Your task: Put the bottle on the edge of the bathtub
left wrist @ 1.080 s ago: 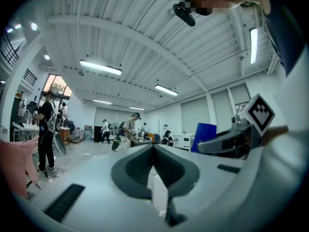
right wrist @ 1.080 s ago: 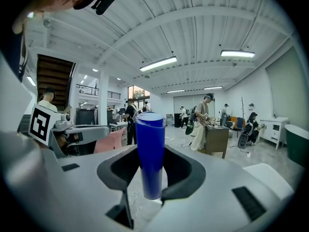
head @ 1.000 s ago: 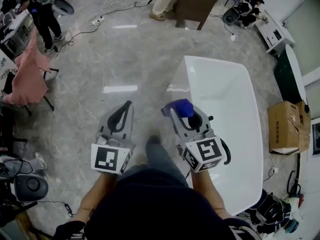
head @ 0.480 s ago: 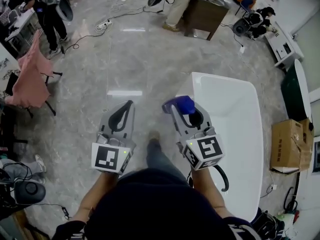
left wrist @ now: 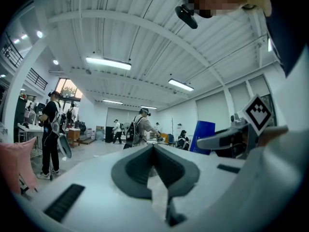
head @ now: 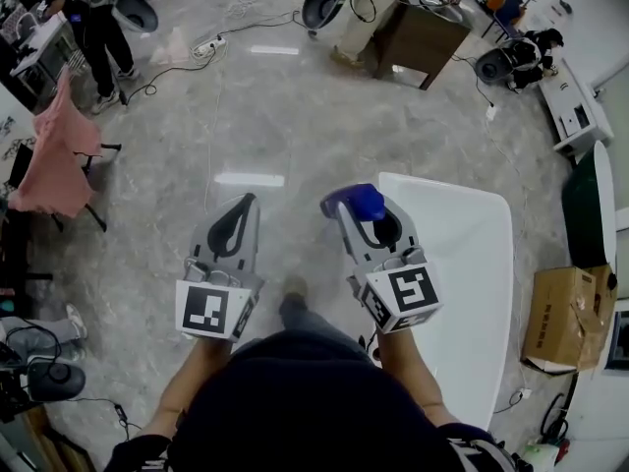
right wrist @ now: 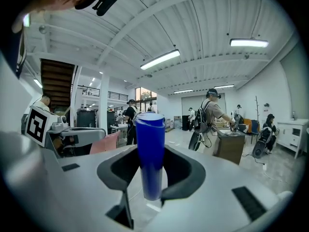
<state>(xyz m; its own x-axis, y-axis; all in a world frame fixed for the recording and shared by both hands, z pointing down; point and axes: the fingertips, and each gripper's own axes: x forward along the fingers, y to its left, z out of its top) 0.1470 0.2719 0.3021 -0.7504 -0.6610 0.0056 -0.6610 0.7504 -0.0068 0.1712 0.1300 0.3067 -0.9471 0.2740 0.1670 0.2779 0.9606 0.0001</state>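
A blue bottle [head: 356, 203] stands upright between the jaws of my right gripper [head: 352, 214], which is shut on it. In the right gripper view the bottle [right wrist: 150, 139] fills the gap between the dark pads [right wrist: 181, 170], its cap toward the ceiling. The white bathtub [head: 462, 264] lies on the floor just right of and below this gripper; the bottle hangs over the floor near the tub's near-left corner. My left gripper [head: 243, 207] is held level to the left, its jaws closed together with nothing in them, as the left gripper view [left wrist: 153, 151] confirms.
A pink cloth hangs over a chair [head: 54, 155] at the left. A cardboard box [head: 565, 313] sits right of the tub. A brown cabinet [head: 418, 39] and people stand farther off, with cables [head: 187, 52] on the grey floor. My foot [head: 295, 290] shows between the grippers.
The head view has shifted: the bathtub now sits lower and further right and looks smaller. Both grippers keep their stance and the bottle stays in the right one.
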